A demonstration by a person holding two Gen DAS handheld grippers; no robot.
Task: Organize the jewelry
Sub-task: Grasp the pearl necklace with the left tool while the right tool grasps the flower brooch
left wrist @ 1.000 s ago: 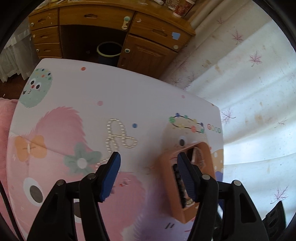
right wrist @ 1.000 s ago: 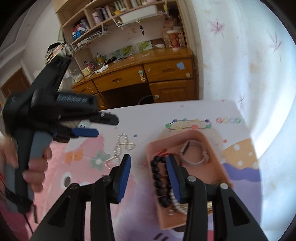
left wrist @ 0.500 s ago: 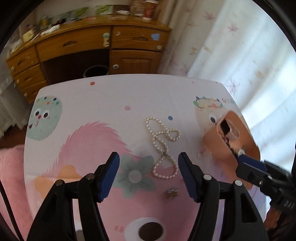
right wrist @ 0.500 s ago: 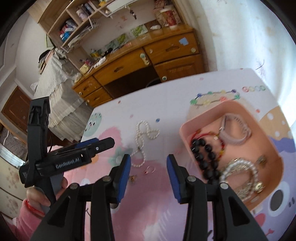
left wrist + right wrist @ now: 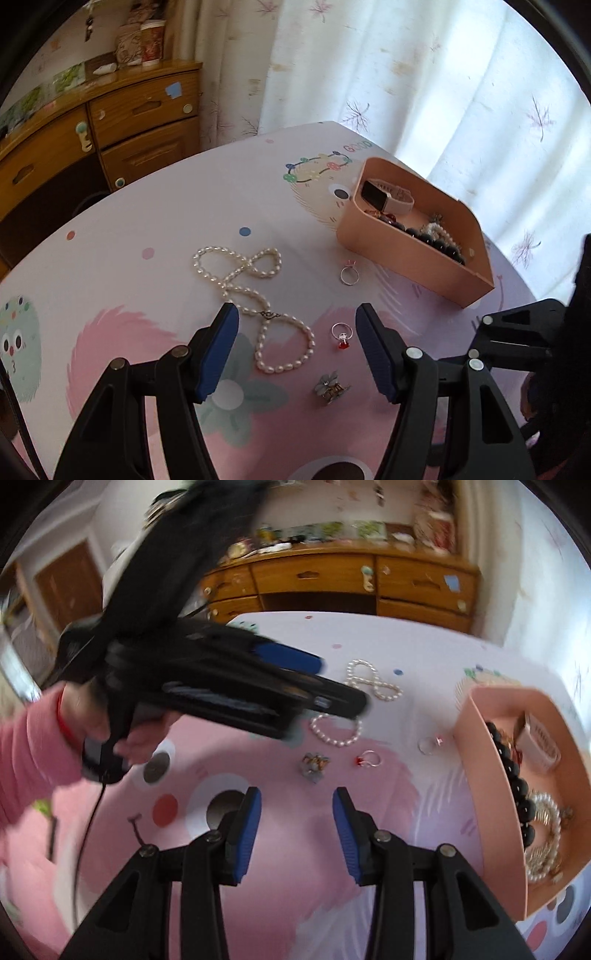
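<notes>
Four loose pieces remain on the printed table in the left wrist view: the pearl necklace, a silver ring nearest the pink tray, a red-stone ring, and a small clip-like ornament. Take the pearl necklace with the left gripper, whose jaws stand well apart and empty, above the strand's lower loop. Lower it straight onto a doubled section near the clasp, so that the strand lifts as one bundle instead of trailing, and close only when both pads flank the beads. The tray already holds a watch and several bracelets, so aim for its free end. In the right wrist view, which is blurred, the right gripper also has its jaws parted with nothing between them, though narrower, above the bare table short of the ornament and the red-stone ring. Keep it clear of the left gripper, which crosses over the pearl necklace, and reserve it for the small pieces beside the pink tray.
</notes>
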